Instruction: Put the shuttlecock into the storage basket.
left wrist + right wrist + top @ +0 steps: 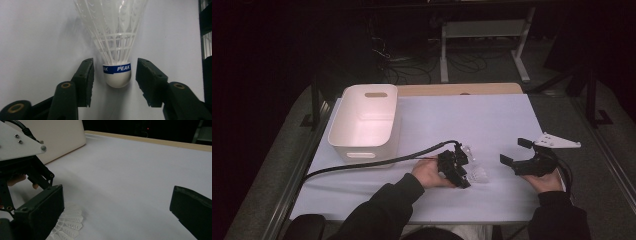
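My left gripper (pixel 115 72) stands spread around the shuttlecock (pixel 117 50), pads not touching; it's light with fragile feathers, so I'd pinch the firm cork

One word can be read: "PEAK", in white capital letters on a blue band (pixel 117 69) that runs around the white shuttlecock (pixel 113 37) where its rounded cork head meets the plastic skirt. The word faces the left gripper view and stands upright there. At the left end of the same band a fragment of another white letter shows where the band curves away; it cannot be read for certain. In the high view the shuttlecock lies near the person's edge of the table, too small for the word to be made out.
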The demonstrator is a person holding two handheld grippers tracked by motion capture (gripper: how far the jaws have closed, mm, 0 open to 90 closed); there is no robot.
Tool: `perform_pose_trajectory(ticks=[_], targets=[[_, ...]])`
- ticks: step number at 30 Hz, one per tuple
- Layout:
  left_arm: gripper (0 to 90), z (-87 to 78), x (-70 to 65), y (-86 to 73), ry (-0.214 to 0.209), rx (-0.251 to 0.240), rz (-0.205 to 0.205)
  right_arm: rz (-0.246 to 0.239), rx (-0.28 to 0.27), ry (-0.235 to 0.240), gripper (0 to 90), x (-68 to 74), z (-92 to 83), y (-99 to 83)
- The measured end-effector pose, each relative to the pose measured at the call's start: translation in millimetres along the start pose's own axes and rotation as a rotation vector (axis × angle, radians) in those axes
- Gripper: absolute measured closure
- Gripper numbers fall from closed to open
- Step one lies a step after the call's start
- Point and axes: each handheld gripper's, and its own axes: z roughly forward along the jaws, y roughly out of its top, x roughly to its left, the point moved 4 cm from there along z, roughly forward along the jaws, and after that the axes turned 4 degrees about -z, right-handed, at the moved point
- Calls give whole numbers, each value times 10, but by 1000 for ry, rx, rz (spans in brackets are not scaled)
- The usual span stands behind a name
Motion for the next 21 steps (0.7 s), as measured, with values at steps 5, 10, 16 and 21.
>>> perform_pose_trajectory(ticks=[5,10,16,21], targets=[[609,2,-4,3,-8,-2,6,0,0,-1,0,-1,-2,0],[647,-3,-4,6,-4,-4,6,1,1,0,0,1,-1,-1],[652,-34,-13,16,-6,-12,11,2,1,0,0,-1,-1,-1],[652,-65,-20,25,-11,-12,16,2,1,-1,0,-1,-2,0]])
